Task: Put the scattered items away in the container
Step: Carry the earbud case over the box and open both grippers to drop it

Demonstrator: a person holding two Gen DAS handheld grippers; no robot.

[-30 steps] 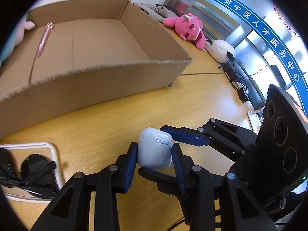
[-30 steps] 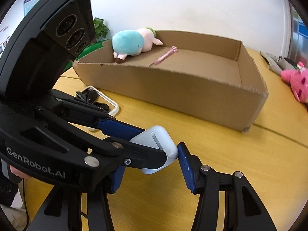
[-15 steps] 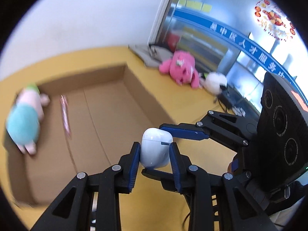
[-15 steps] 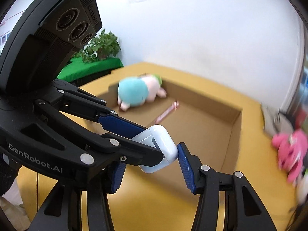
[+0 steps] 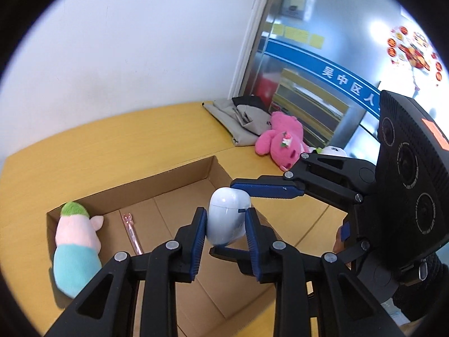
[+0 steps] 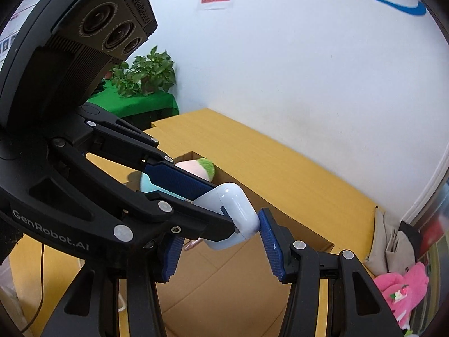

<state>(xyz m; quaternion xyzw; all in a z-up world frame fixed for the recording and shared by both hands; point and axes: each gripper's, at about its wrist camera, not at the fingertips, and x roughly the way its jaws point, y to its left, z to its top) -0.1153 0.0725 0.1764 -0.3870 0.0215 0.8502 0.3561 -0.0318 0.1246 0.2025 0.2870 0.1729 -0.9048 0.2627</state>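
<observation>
Left claw clamped on a white earbud case — blue pads pressed to both its sides, case upright between them. It hangs in the air above the open cardboard box, over the box's right part.

Right claw is spread wide around the same case; its right pad seems to touch the case's edge, its left pad stands apart from it. From the left-hand camera one of its blue fingers reaches in beside the top of the case.

Inside the box: a plush toy with green top, pink middle and teal lower half, lying along the left wall; a pink pen just beside it on the box floor.

Box sits on a yellow wooden surface. Well apart, at the far right corner — a pink plush bear against a folded grey bag. A potted green plant stands on a green-covered stand by the white wall.
</observation>
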